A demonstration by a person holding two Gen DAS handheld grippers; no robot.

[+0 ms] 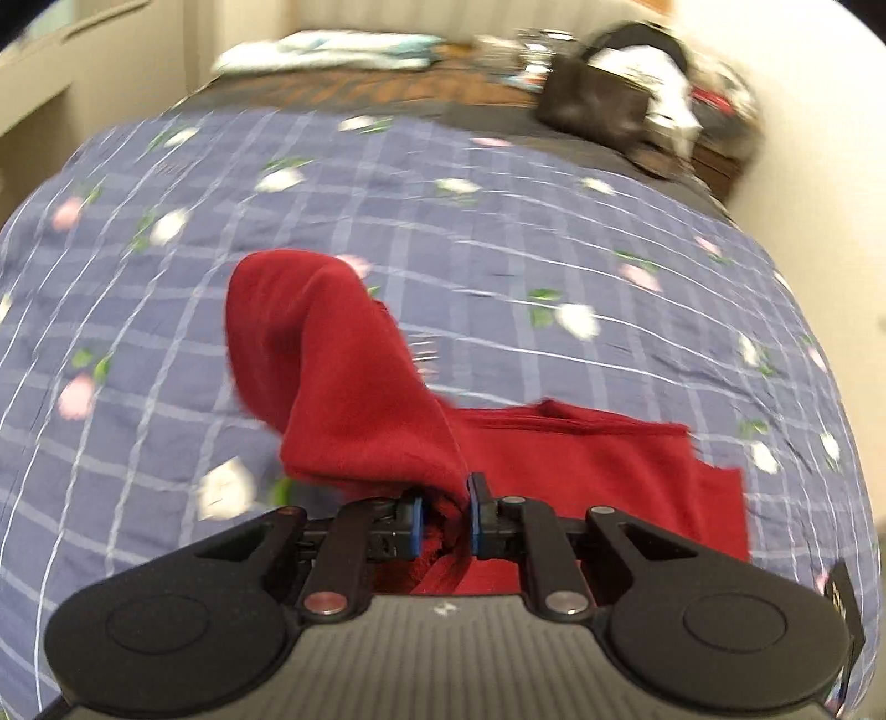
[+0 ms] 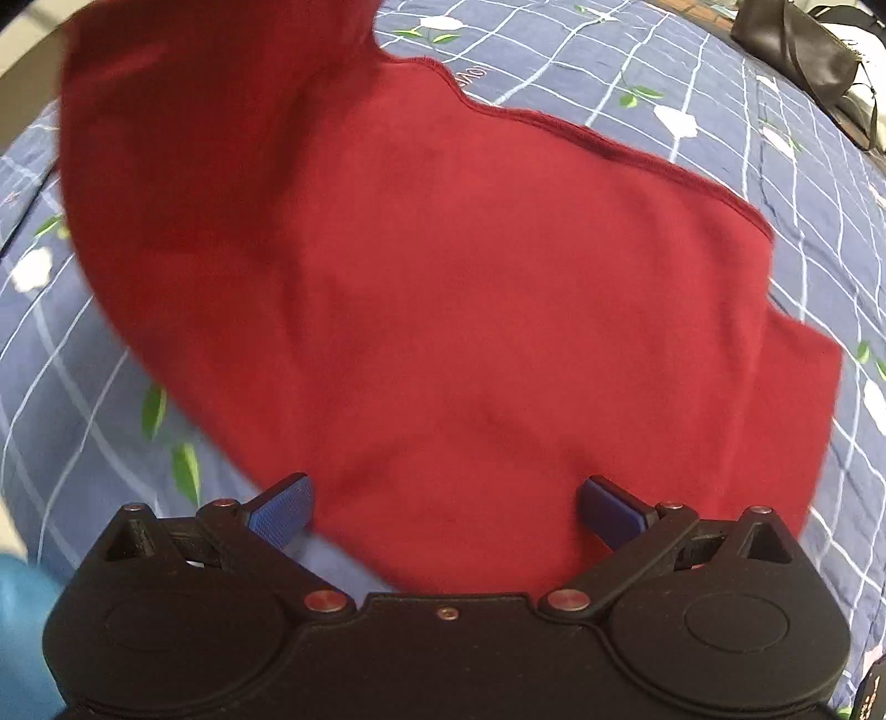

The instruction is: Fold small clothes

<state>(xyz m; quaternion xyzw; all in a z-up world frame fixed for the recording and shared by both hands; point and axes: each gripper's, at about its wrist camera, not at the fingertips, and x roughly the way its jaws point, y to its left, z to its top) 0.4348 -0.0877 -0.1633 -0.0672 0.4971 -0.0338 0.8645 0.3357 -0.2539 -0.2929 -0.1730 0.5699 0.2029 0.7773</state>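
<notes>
- Closest in the left wrist view, the left gripper (image 1: 446,512) has its blue pads pressed together on a bunched edge of the red garment (image 1: 354,382), pinching it firmly
- From that pinch the red cloth rises away from the camera into a peaked, hanging flap, while the rest lies flat on the bed just to the right
- Closest in the right wrist view, the right gripper (image 2: 446,512) has its blue fingers (image 2: 282,512) spread wide apart, holding nothing; the near edge of the garment lies between and under them
- Beyond those fingers the garment (image 2: 443,288) fills most of that view, its stitched hem curving across the top and one blurred portion lifted at upper left
- Underneath everything spreads a blue checked bedspread (image 1: 498,221) printed with white and pink flowers
- Farthest back, near the bed's far end, sit a dark bag (image 1: 598,105) and a pale folded cloth (image 1: 326,52), both blurred
- Judging by this, a fold is mid-way: the left side is carrying a corner over the flat part
- Next calls for laying the lifted flap down squarely on the flat layer, with the free right gripper steadying or smoothing the cloth
</notes>
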